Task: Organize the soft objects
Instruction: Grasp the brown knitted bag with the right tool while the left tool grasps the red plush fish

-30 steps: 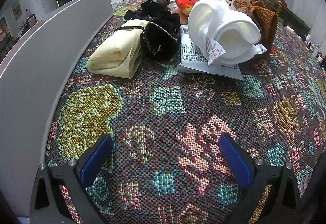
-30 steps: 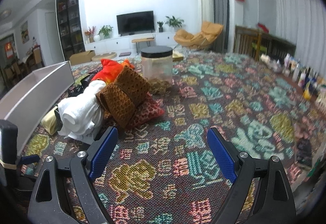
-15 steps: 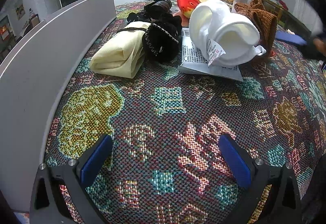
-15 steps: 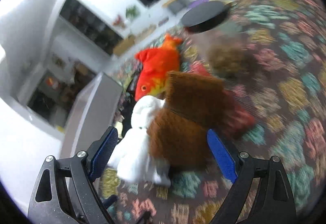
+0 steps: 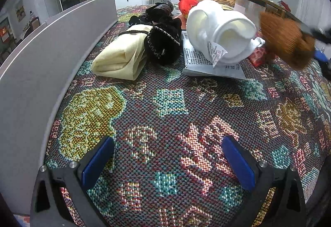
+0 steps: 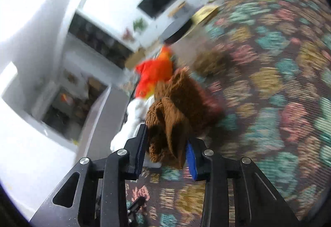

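At three o'clock of the white roll [image 5: 219, 28], right gripper [image 6: 166, 149] pinches the brown knit [image 6: 167, 123] at its near edge for lifting; left gripper [image 5: 167, 163] waits spread over bare cloth.

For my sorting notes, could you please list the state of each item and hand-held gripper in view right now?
Right hand-held gripper: shut on the brown knitted piece.
Brown knitted piece: bunched, pinched at its near edge.
Left hand-held gripper: open, nothing between its fingers.
White fleece item: rolled, lying on the printed packet.
Yellow cloth: folded flat.
Black furry item: crumpled beside the yellow cloth.
Red-orange plush: lying behind the pile.
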